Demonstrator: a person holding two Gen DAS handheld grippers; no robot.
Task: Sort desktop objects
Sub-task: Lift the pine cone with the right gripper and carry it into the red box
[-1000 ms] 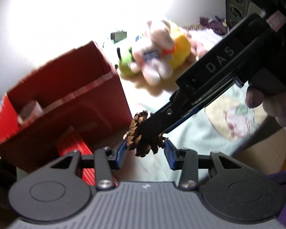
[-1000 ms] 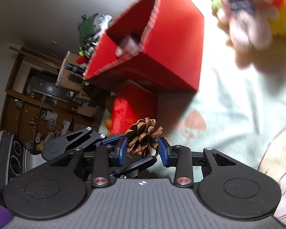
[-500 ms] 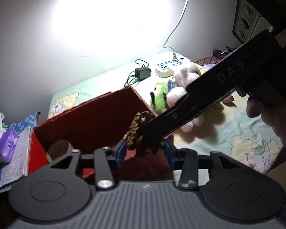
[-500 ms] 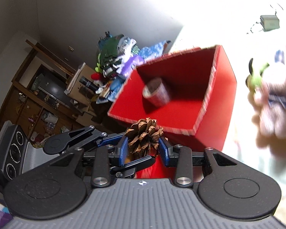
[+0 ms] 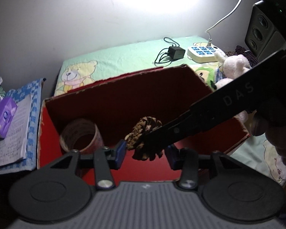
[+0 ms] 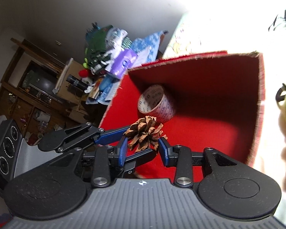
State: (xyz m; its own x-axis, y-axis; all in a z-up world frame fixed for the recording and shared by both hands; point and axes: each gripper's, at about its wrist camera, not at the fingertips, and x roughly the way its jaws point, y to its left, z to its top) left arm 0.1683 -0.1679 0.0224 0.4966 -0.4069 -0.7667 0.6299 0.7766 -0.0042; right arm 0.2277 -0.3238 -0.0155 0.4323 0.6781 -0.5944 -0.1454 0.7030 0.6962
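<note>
Green bedding [image 5: 124, 57] lies under a red box [image 6: 209, 133] (a tape roll [image 6: 156, 103] sits inside). Above the box, the pine cone [image 6: 145, 133] is squeezed between both the right gripper [image 6: 143, 150] and left gripper [image 5: 145, 154] fingers.

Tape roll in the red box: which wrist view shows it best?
The right wrist view: the tape roll is lit, unobstructed, its printed side and open core visible on the red box floor. The left wrist view shows it dim, partly behind that gripper's finger.
</note>
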